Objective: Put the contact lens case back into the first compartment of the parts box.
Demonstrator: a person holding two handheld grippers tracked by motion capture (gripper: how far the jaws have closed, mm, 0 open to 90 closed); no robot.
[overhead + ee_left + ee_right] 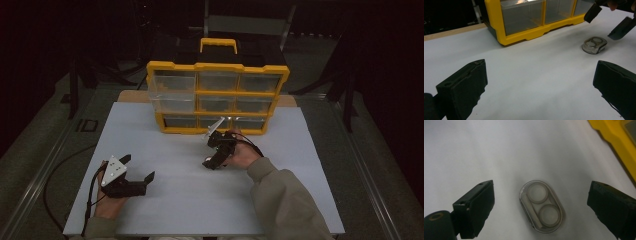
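With its jaws spread wide, the right gripper (539, 207) hangs directly above the small clear case (540, 206), which lies flat on the white counter (474, 150) between the two jaws, touching neither. This alignment suggests preparation for a pinch across the case's narrow width (its long axis runs roughly along the gap). The case holds two round white wells side by side; no brand, label or writing can be read on it. The yellow drawer organizer (217, 95) stands just beyond the right gripper. The left gripper (137, 172) is also open, holds nothing and rests on the counter well apart from the case, probably in reserve.
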